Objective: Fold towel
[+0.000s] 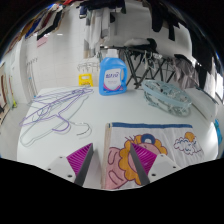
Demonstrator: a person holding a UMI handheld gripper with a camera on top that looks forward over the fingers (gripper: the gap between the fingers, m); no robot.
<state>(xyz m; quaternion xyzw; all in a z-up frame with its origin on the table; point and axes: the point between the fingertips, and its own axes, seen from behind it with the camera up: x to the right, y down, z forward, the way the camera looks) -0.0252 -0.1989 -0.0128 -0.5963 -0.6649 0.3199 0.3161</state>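
Observation:
A white towel (170, 142) with a cartoon print in purple, orange and pink lies flat on the white table (60, 140). My gripper (112, 160) hovers over the towel's near left edge. Its fingers are open, with nothing held. The left finger (80, 158) is over bare table just left of the towel's edge. The right finger (143, 155) is over the printed cloth. The towel's left edge and part of the print show between the fingers.
A bundle of thin wire hangers (58, 106) lies on the table to the left. A blue detergent bottle (111, 73) stands beyond the towel. A clear glass dish (164, 95) sits to its right. A black drying rack (150, 62) stands behind.

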